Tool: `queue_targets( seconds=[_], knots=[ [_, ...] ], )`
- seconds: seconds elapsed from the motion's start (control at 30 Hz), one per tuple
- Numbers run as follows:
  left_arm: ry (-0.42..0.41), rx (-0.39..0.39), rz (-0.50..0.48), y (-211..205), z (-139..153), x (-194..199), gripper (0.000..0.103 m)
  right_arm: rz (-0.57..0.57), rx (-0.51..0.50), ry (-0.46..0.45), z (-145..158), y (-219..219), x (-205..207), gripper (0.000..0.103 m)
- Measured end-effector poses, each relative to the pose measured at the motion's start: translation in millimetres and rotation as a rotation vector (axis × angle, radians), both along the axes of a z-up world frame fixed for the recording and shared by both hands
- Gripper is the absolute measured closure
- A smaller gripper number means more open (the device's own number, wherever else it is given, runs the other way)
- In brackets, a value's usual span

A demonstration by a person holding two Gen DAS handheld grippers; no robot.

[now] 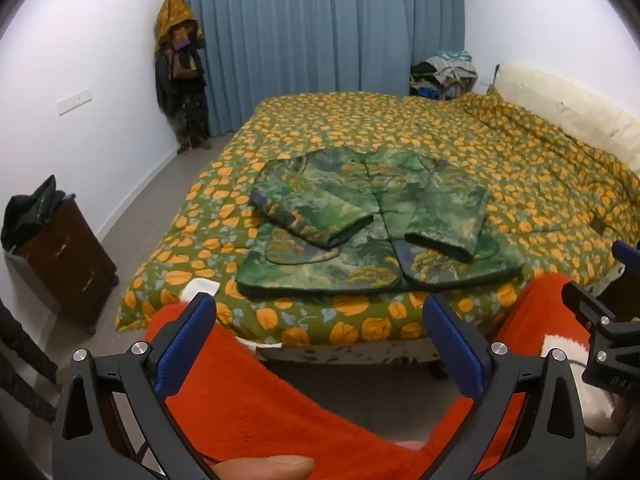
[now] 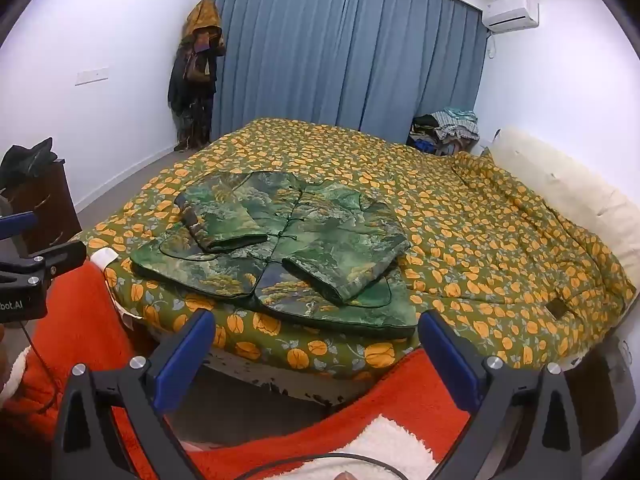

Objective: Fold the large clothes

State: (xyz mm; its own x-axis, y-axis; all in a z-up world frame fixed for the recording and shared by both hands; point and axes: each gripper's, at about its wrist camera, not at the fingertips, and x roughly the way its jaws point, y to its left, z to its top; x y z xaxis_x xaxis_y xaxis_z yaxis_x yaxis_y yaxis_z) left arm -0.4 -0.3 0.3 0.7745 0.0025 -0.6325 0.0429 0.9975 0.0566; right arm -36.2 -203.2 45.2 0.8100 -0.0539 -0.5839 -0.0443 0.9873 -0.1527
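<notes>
Left tool (image 1: 320,340): fully spread, nothing between the blue pads; held short of the bed's near edge, above red fleece clothing on the person.
Jacket (image 1: 372,224): laid flat, front up, on the bed (image 1: 540,168) near its near edge, hem toward the tools, collar toward the curtain (image 1: 320,40); both sleeves are already crossed inward over the front.
Right tool (image 2: 318,342): also fully spread and empty, short of the jacket's (image 2: 280,248) hem.
Step in hand (judged): the body is not yet folded; the hem is likely to be brought up toward the collar.
How it is done well: the two hem corners should be pinched at once, one per tool, through all layers; both should be lifted evenly and carried over the sleeves so these are not dragged out of place; the new edge should be laid square to the collar.
Material: the jacket looks padded and fairly stiff, with a green landscape print and dark piping; a rounded, springy crease is to be expected.
Bed cover: a soft quilt, olive with an orange flower print, slightly rumpled to the jacket's right.
</notes>
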Motion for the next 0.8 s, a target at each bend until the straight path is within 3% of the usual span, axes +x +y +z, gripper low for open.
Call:
queue_targets(
  seconds=[0.8],
  knots=[
    [0.028,0.003,-0.015,-5,-9,-1,0.000,-0.014,-0.006,0.012,-9,-2,0,0.000]
  ],
)
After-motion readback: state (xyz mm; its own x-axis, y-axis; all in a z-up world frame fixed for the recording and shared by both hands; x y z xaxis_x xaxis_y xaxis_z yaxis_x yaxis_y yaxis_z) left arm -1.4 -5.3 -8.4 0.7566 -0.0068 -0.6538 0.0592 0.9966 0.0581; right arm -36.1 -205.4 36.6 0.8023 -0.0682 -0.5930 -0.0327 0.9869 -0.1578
